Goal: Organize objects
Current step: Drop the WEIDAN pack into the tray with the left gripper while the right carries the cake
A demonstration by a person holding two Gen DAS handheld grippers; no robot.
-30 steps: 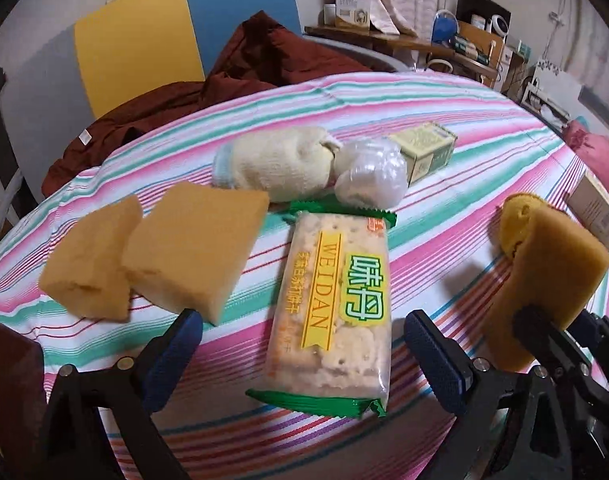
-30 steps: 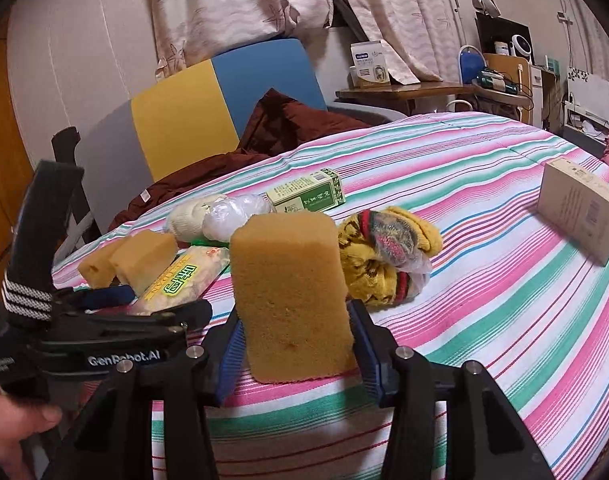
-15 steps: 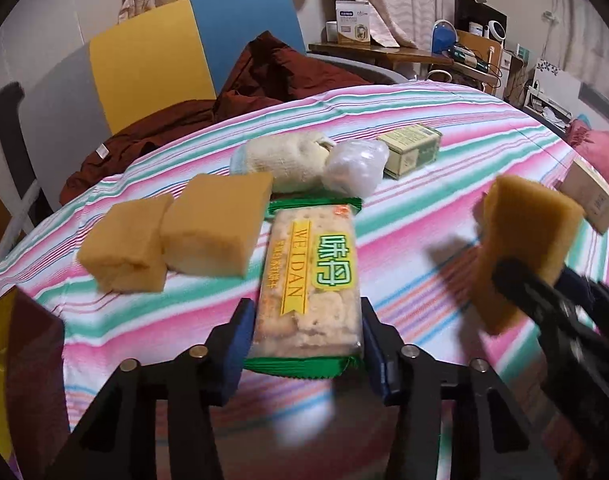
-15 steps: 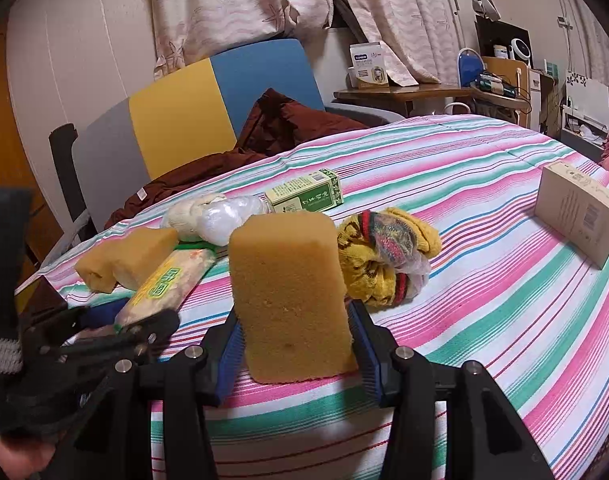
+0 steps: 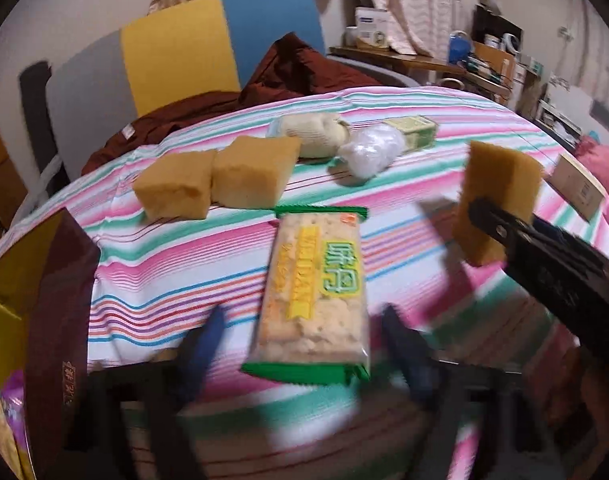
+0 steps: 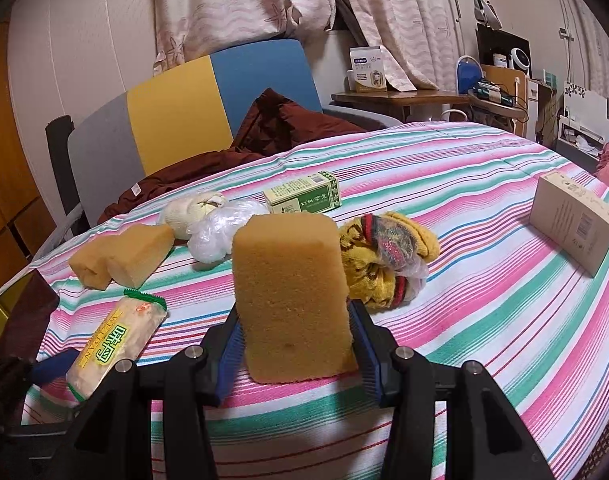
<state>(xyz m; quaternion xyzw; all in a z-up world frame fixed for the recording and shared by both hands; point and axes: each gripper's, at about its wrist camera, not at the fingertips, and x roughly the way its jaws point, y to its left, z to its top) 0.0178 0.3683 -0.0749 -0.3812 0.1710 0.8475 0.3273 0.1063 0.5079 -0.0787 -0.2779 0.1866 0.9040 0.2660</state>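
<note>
Yellow sponge [image 6: 292,300] stays clamped in the right hand-held gripper [image 6: 294,344]. The left hand-held gripper [image 5: 304,344] has just reopened, jaws wide of the cracker packet [image 5: 316,292] at lower centre. The packet looks released, so that grasp needs redoing.

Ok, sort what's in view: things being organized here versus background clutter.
Job:
- sponge in right gripper
- cracker pack between the open left gripper fingers, which just opened
- two sponges
- green box
- yellow cloth
- plastic bag
- tan box

Lying about:
- chair
- red garment
- curtains

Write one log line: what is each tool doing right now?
left tool: jaws just opened, astride green-edged cracker packet, not gripping | right tool: shut on upright yellow-brown sponge block | striped tablecloth
</note>
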